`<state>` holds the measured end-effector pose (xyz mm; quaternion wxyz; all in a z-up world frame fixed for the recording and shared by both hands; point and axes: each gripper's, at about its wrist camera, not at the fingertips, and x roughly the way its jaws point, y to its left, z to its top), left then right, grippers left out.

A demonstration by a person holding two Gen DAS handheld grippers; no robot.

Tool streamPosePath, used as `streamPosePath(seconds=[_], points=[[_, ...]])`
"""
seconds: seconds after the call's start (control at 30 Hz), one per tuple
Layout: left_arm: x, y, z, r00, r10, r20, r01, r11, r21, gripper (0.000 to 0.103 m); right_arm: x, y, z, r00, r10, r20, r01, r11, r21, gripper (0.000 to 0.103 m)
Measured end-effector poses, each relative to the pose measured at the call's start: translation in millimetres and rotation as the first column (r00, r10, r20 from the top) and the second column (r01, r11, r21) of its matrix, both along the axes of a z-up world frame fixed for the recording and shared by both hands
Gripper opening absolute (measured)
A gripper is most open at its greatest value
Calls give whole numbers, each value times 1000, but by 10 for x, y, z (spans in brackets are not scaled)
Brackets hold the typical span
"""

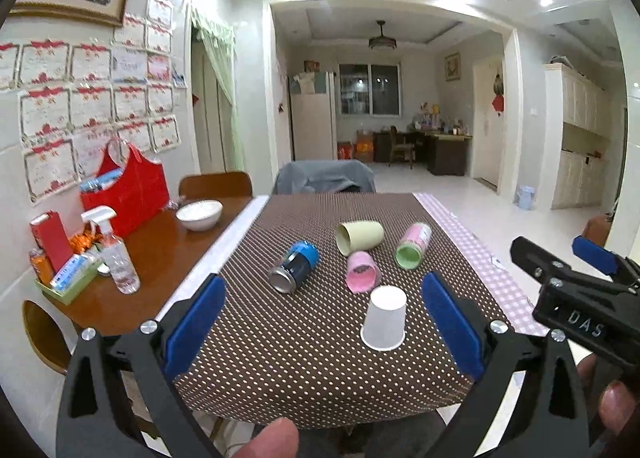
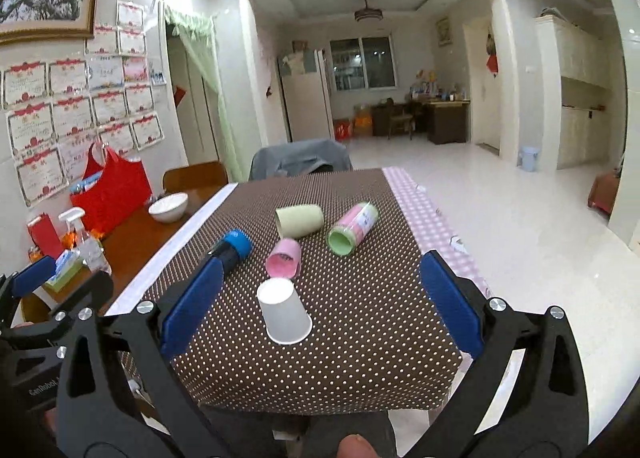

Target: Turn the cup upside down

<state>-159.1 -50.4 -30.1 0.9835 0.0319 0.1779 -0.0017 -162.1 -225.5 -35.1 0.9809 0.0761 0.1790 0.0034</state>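
Clearly readable: "DAS" in white on black right gripper (image 1: pixel 568 258) body, "GenRobot" partly legible on left gripper (image 2: pixel 36 278) body. White paper cup (image 1: pixel 385 318) upside down, mouth on brown polka-dot tablecloth (image 1: pixel 280 358), near front edge. Behind it, lying sideways: pink plastic cup (image 1: pixel 362 271), pale yellow cup (image 1: pixel 359 237), pink-and-green tumbler (image 1: pixel 413 245), blue-capped metal flask (image 1: pixel 295 267). Both tongs spread wide, holding nothing. White ceramic bowl (image 1: pixel 199 214) on bare wooden table (image 1: pixel 152 258) at left, contents unclear.

Desk (image 1: pixel 168 258) wearing a brown dotted cloth (image 1: pixel 312 370), white cup (image 1: pixel 385 319) standing inverted on it, pink cup (image 1: pixel 362 272), cream cup (image 1: pixel 359 238), green-pink cup (image 1: pixel 414 246) and blue-capped bottle (image 1: pixel 295 267) lying sideways, bowl (image 1: pixel 199 215) sitting on bare wood
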Motion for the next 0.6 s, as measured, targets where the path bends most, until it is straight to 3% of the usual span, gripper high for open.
streamPosePath(seconds=[0.6], points=[[-241, 91, 224, 998, -2, 58, 4, 999, -35, 97, -191, 122, 151, 998, 0, 55, 2, 999, -40, 97]])
